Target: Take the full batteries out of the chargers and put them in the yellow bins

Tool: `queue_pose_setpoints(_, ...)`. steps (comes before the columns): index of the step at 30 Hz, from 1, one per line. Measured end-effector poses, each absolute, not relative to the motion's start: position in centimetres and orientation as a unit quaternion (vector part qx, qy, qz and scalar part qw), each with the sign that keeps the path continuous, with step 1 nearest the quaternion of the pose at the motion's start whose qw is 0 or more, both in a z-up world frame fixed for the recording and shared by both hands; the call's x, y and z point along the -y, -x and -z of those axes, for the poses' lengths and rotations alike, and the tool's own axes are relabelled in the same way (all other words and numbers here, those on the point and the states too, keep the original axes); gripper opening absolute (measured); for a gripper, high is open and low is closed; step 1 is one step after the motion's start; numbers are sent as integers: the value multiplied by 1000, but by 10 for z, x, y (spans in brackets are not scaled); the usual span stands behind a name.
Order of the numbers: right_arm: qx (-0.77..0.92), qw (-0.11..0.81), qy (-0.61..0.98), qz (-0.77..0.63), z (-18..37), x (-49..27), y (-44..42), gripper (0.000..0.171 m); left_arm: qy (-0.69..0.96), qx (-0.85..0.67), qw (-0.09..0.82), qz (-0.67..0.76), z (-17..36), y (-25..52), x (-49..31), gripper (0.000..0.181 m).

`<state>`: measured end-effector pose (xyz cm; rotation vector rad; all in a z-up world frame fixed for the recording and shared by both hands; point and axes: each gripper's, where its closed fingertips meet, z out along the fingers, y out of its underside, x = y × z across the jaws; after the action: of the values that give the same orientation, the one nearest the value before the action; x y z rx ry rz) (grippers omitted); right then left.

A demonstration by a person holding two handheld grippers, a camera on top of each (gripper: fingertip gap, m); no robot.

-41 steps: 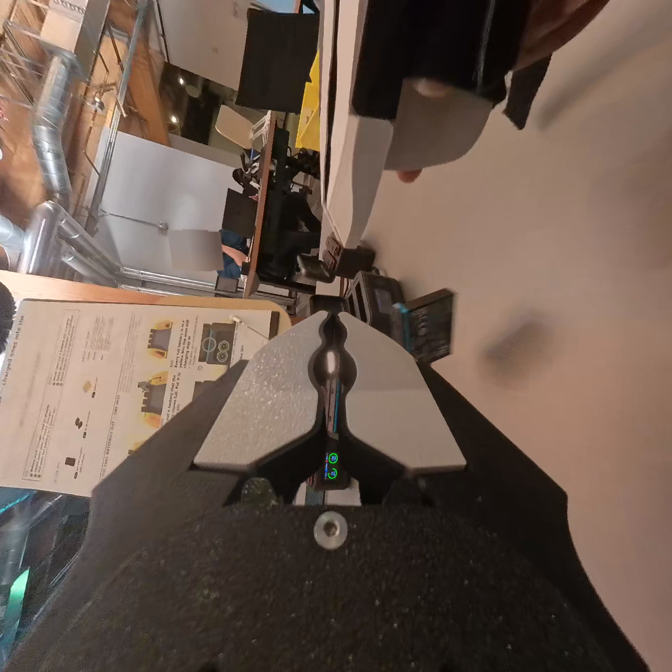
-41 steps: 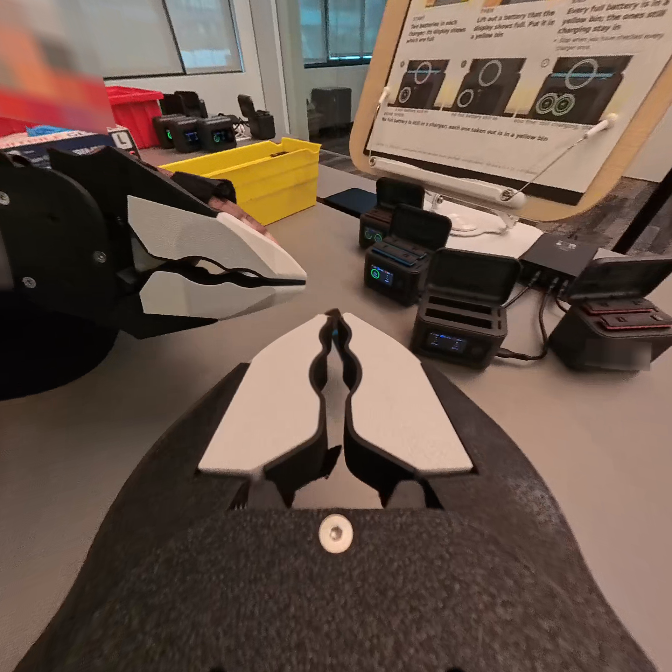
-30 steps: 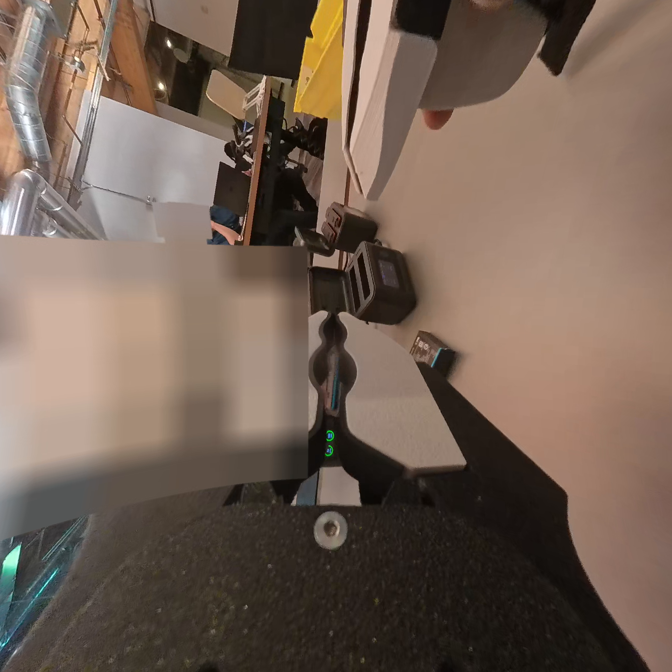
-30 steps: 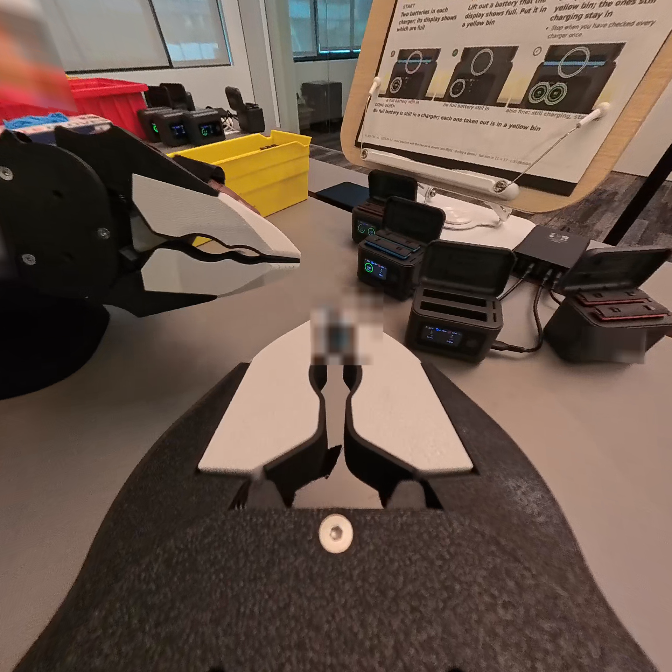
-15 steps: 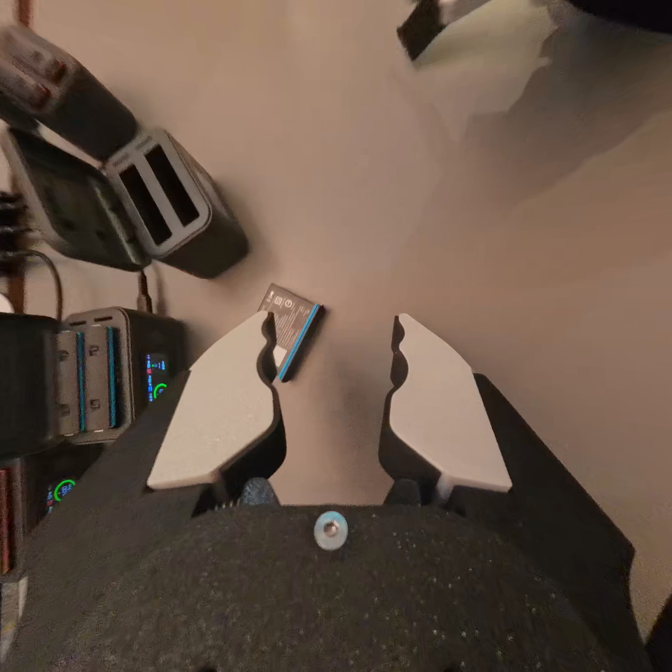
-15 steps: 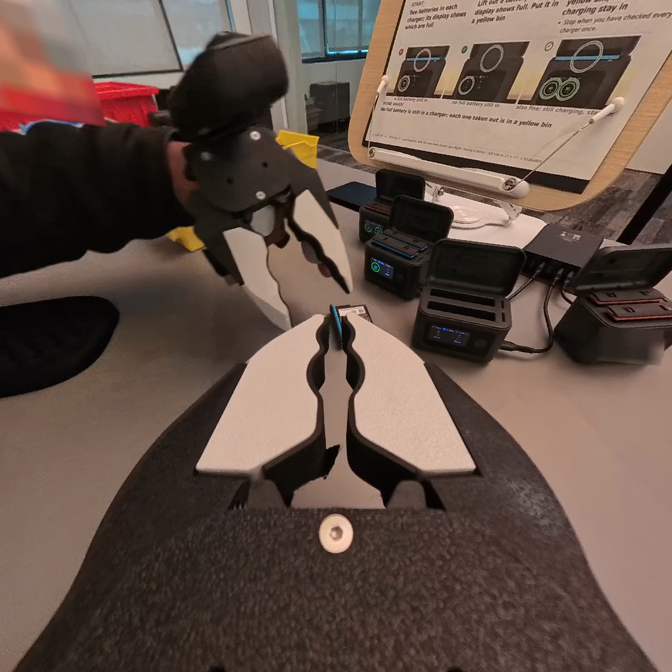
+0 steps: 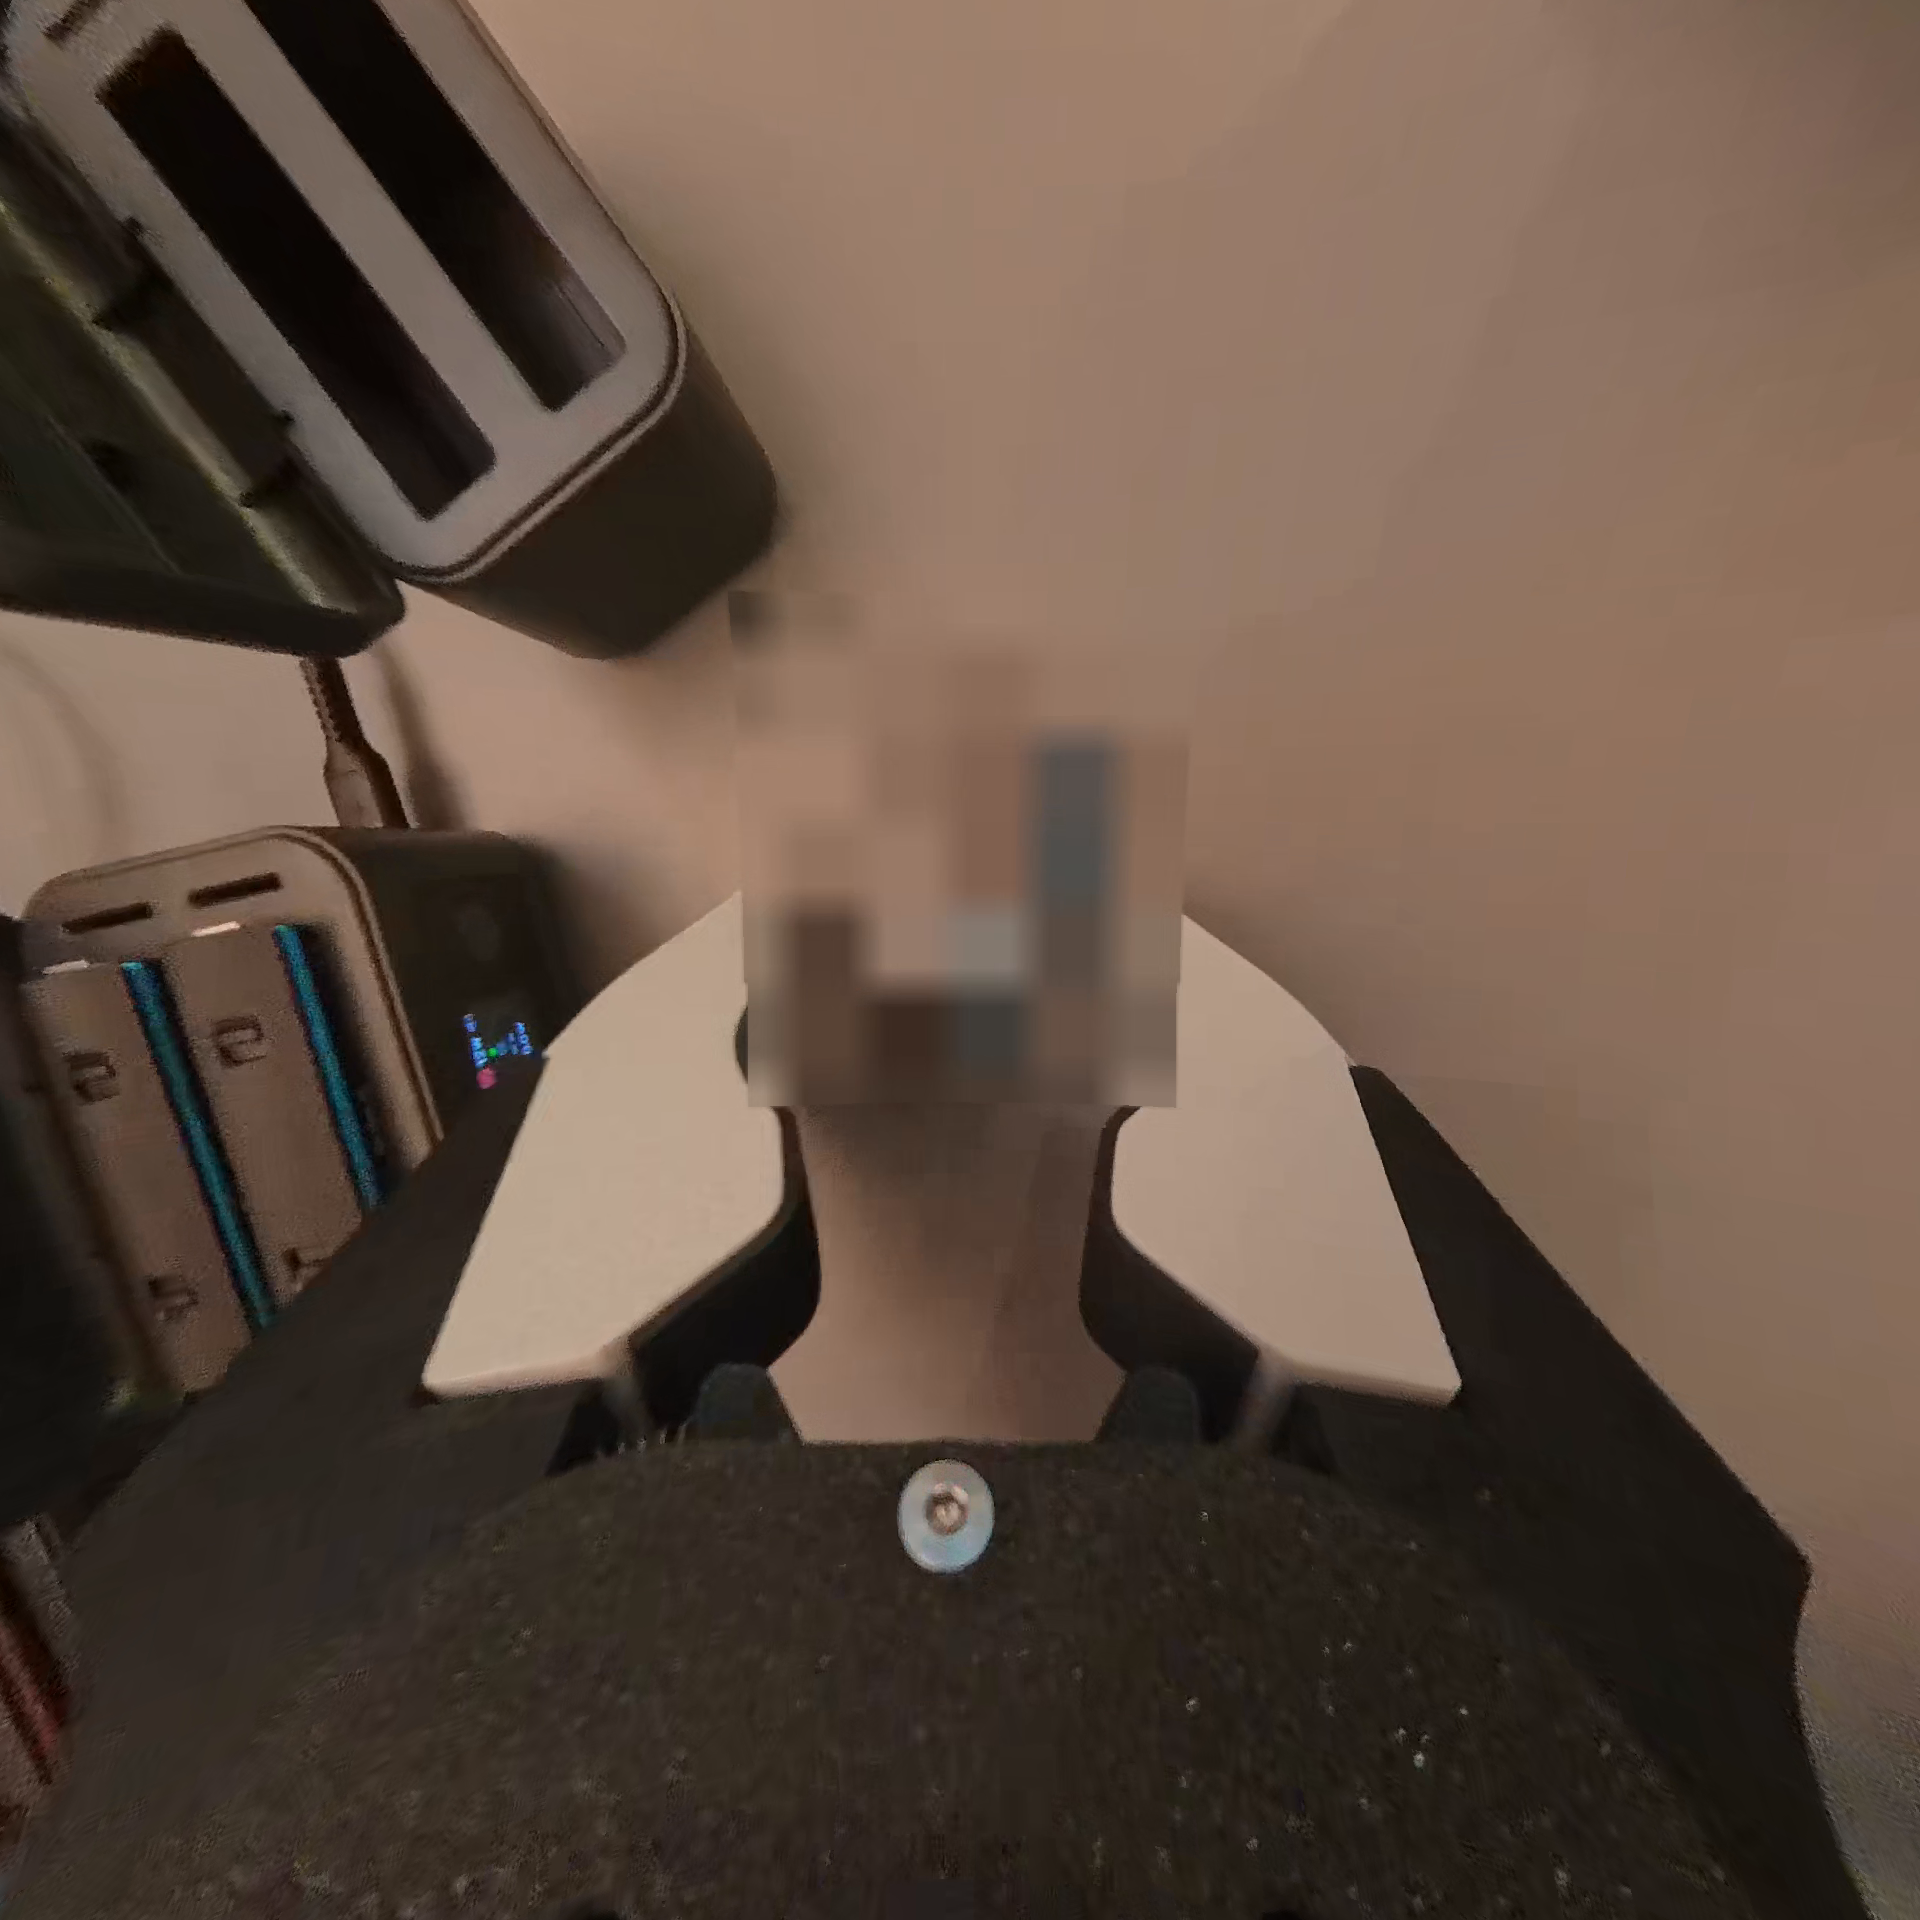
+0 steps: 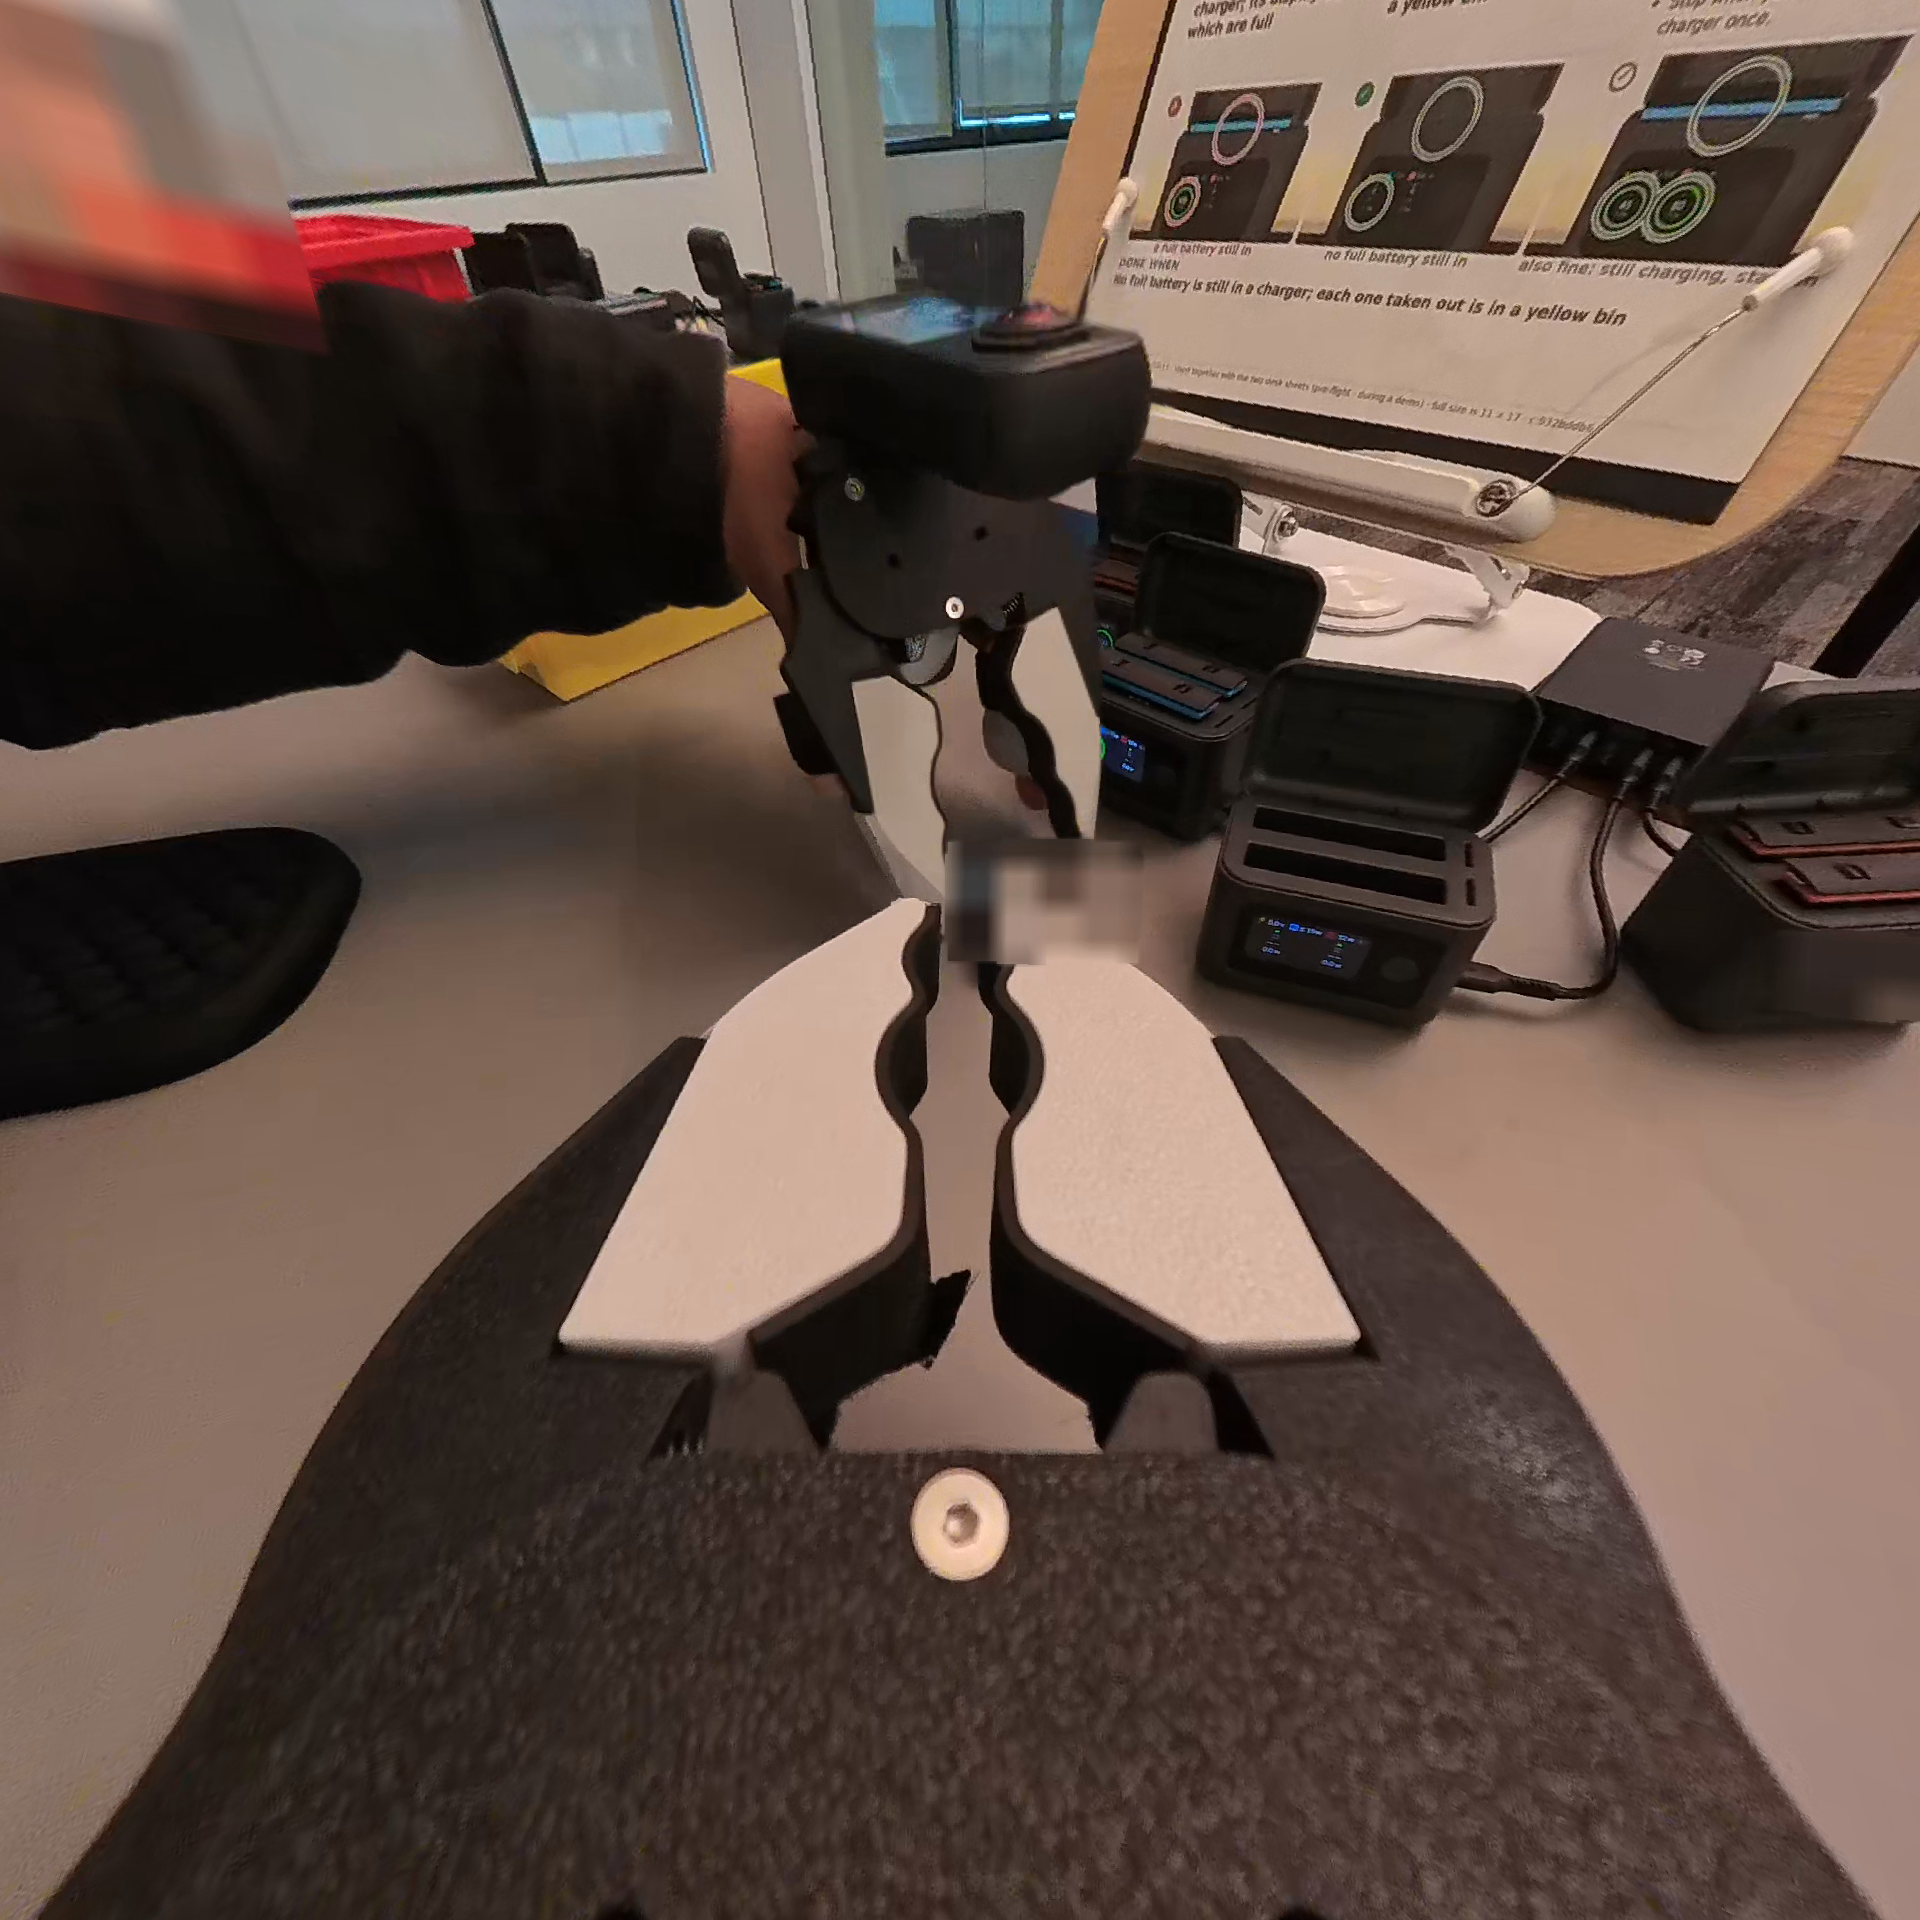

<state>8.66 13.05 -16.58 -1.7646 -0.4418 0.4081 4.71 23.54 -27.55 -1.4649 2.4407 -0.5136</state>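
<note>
Holding two blue-edged batteries (image 7: 197, 1143), charger (image 7: 343, 935); neighbour charger (image 8: 1340, 914) empty; left claw (image 7: 961, 1039) apart, right claw (image 8: 961, 935) together.

Chargers (image 8: 1351, 883) right on table (image 8: 520, 987) — bin (image 8: 623, 649) behind left claw (image 8: 966, 821)

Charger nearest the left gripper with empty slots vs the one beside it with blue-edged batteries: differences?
The empty charger has two bare slots; the loaded charger holds two blue-edged batteries. In the left wrist view the empty charger's screen is hidden, the loaded charger's is lit. Both are dark, with lids open, on the table.
</note>
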Motion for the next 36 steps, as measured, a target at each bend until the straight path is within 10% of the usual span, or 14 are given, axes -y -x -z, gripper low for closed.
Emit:
queue_pose_setpoints(21,490,537,686,32,204,-107,-55,44,439,-780,38,444,213,-42,-134,39)
queue_pose_setpoints(22,502,542,672,50,203,-106,-51,44,434,-765,50,473,203,-46,-129,0)
queue_pose_setpoints(36,550,402,732,-19,253,-84,-42,57,458,-751,99,464,214,-41,-127,0)
